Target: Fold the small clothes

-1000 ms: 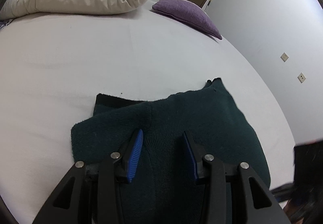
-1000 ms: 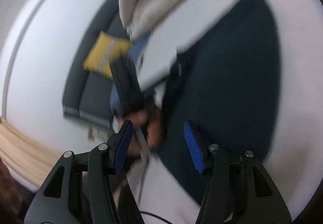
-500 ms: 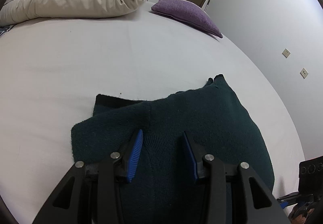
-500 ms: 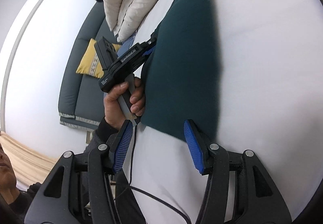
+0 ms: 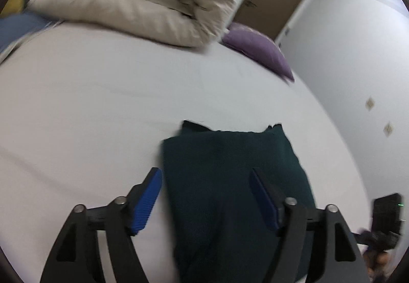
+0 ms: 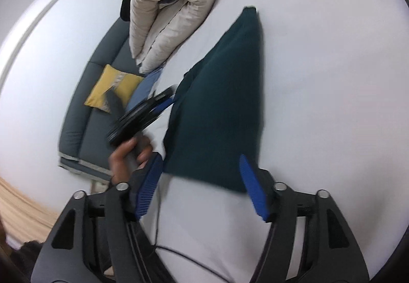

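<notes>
Dark green garment (image 5: 235, 180) folded flat on the white bed (image 5: 102, 109), long axis running away from the left gripper (image 5: 207, 196); jaws just widened, straddling its near end, nothing pinched; right gripper (image 6: 202, 180) likewise opened wider, empty, at the other short edge; left nearer; bare sheet all round, folded duvet (image 5: 143, 2) well apart.
</notes>
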